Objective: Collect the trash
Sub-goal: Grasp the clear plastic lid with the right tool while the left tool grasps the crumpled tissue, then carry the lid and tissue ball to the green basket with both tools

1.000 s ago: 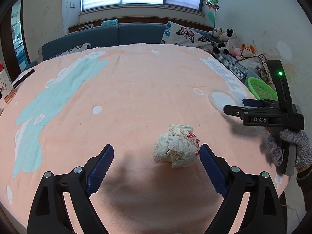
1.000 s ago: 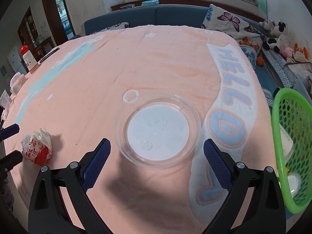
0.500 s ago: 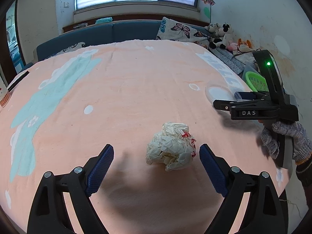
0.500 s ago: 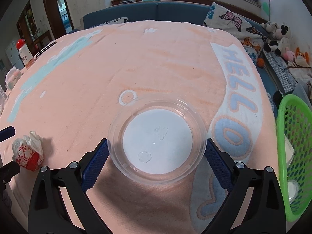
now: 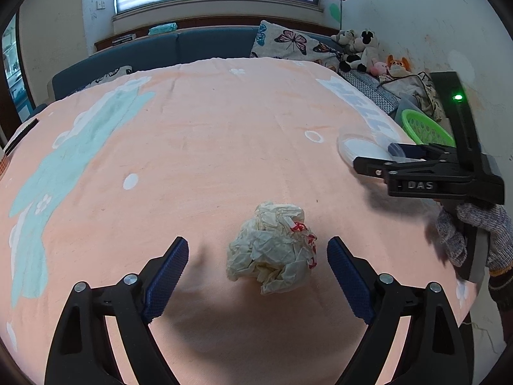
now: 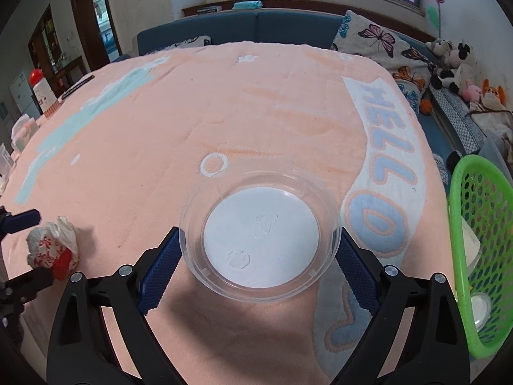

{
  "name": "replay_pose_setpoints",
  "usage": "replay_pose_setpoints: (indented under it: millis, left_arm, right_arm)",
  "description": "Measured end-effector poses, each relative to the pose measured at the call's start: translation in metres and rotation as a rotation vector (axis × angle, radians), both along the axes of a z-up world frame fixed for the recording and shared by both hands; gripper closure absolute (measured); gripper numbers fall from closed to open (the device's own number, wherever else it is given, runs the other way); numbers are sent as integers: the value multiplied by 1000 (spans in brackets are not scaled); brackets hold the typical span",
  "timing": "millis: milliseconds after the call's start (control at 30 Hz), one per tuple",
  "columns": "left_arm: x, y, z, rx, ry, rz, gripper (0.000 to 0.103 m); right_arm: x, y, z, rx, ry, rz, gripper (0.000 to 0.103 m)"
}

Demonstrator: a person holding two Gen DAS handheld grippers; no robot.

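A crumpled cream paper ball with red print (image 5: 272, 253) lies on the peach blanket between the wide-open fingers of my left gripper (image 5: 258, 276); it also shows at the left in the right wrist view (image 6: 53, 247). A clear plastic round lid (image 6: 259, 234) lies between the blue pads of my right gripper (image 6: 258, 263), which is open with the pads close to or touching the rim. The right gripper (image 5: 426, 173) shows from the side in the left wrist view.
A green mesh basket (image 6: 481, 256) with some trash inside stands off the bed's right edge. A butterfly pillow (image 6: 381, 41) and plush toys (image 6: 455, 61) lie at the far right. A blue sofa (image 6: 256, 29) runs along the back.
Both grippers have moved forward. The paper ball now sits centred between the left fingers, and the clear lid has come in between the right pads.
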State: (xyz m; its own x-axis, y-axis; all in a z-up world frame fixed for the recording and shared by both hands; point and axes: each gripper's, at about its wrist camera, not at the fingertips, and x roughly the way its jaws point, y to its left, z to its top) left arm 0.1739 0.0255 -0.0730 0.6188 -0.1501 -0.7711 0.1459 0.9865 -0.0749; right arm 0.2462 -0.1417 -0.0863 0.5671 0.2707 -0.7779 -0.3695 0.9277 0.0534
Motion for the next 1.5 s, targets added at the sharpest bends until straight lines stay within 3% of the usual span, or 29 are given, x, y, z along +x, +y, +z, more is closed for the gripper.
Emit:
replay_pose_setpoints:
  millis: [233, 467, 600, 1067, 1500]
  left_arm:
    - [5, 1, -6, -9, 20, 1, 30]
    - [4, -5, -6, -18, 20, -19, 53]
    - [3, -8, -4, -15, 7, -17, 56]
    - [4, -38, 20, -46, -40, -88, 58]
    - [18, -108, 37, -46, -60, -220, 58]
  right_arm:
    - [-11, -8, 9, 29, -14, -8, 11]
    - [-23, -18, 17, 62, -27, -24, 12]
    - [-29, -21, 20, 71, -34, -28, 12]
    - [-43, -63, 40, 89, -86, -118, 12]
    - [-54, -149, 44, 78, -103, -290, 12]
